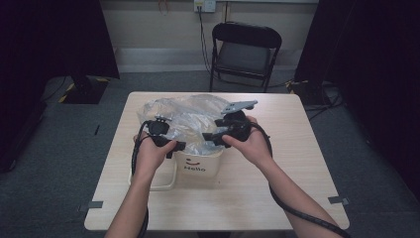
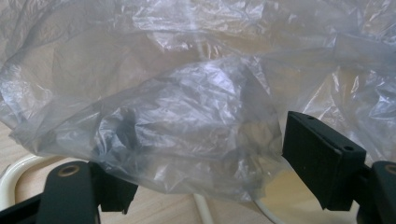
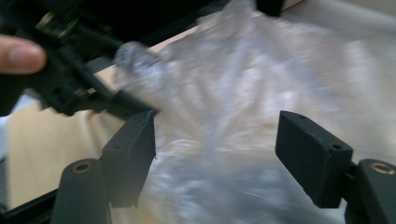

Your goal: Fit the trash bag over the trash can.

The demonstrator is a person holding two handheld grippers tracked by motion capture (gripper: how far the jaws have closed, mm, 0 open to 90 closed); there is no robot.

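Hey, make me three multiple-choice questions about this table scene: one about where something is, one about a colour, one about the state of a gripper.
1. Where is the clear plastic bag?
A. On the folding chair
B. Over the top of the cream bucket
C. On the floor

2. What colour is the bucket marked "Hello"?
A. Cream
B. Red
C. Blue

3. How do the left gripper's jaws stand?
A. Clamped together
B. Spread apart with plastic between them
C. Gripping the chair

Answers: 1 B, the plastic billows above the bucket's rim. 2 A, its wall is cream with dark lettering. 3 B, the left gripper view shows a wide gap between the jaws.
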